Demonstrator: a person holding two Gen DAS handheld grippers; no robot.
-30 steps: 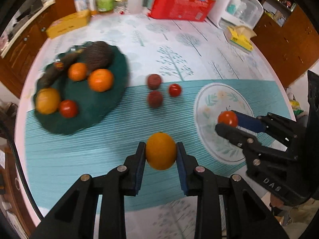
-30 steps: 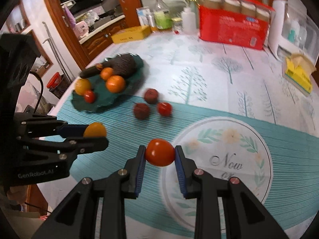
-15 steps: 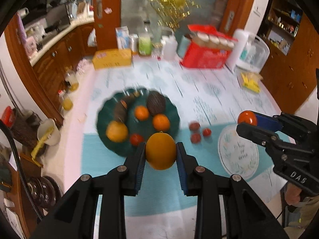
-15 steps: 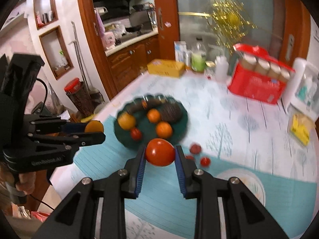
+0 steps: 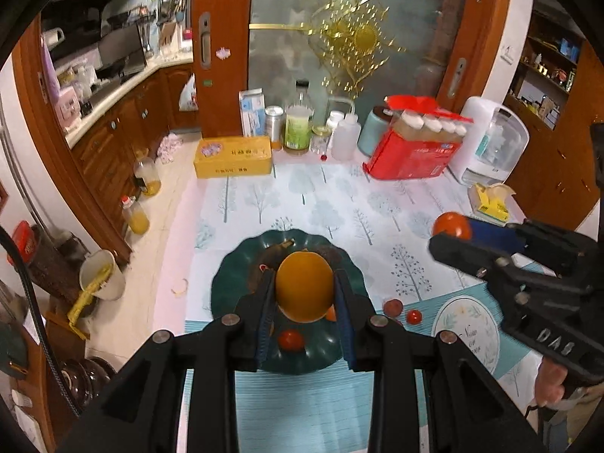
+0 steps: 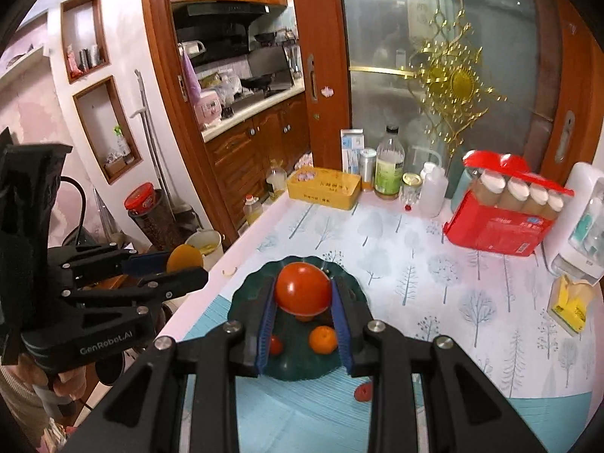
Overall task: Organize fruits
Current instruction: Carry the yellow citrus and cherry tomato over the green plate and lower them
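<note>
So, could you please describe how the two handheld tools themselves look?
Both are matte black plastic with silver screws and ribbed blue pads. The left tool reads "GenRobot.AI" in white, with a black cable behind. The right tool shows "DAS" lettering. A hand grips its handle.

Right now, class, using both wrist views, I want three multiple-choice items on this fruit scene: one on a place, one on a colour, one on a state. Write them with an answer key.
1. Where does the flat yellow box stand?
A. at the table's far edge, beside the bottles
B. on the dark green scalloped plate
C. on the floor

2. What colour is the round fruit in the right gripper?
A. green
B. purple
C. red

3. What is the left gripper doing?
A. gaping, nothing held
B. clamping the round orange fruit
C. lying on the table

Key: 1 A, the box sits by the bottles at the far edge. 2 C, the round red tomato fills the fingers. 3 B, both fingers press its sides, above the dark green scalloped plate.
</note>
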